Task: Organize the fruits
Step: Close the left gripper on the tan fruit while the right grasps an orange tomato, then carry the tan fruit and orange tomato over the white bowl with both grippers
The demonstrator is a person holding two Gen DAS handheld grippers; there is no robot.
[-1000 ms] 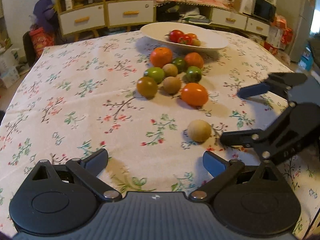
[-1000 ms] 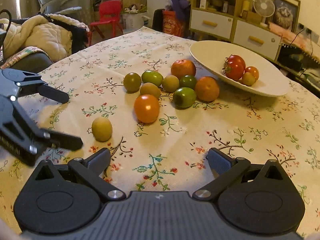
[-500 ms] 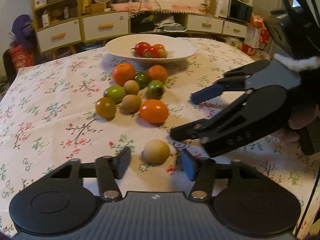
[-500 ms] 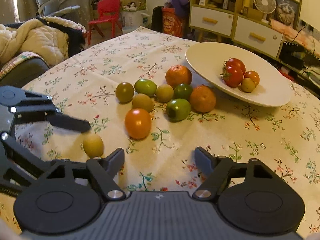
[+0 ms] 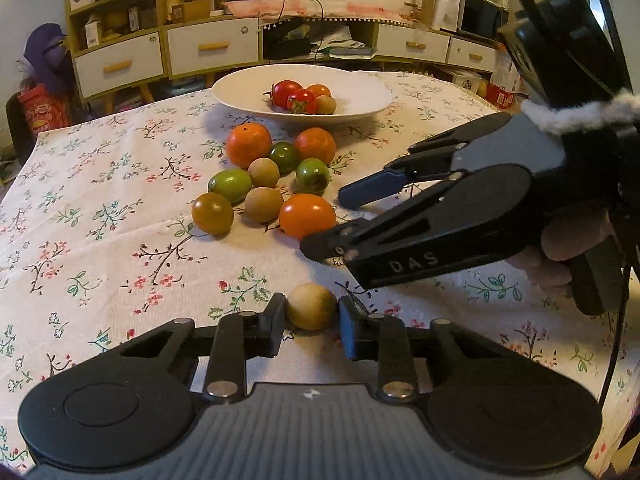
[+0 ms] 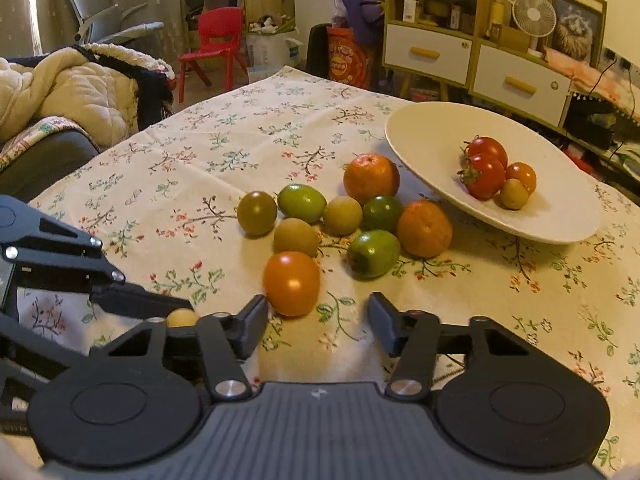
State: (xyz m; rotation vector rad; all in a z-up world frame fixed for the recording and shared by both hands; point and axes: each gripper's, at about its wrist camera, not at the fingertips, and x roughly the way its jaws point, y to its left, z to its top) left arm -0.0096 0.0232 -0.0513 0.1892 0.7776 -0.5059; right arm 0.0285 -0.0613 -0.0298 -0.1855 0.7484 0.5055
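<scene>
Fruits: you're clenching left gripper on tan fruit; right gripper, closing, nothing gripped yet — centre orange tomato first.

A wooden sideboard with white drawers and yellow handles lines the wall. On top of it stand two small fans and a framed picture. Left of it: a red chair, possibly plastic.
</scene>
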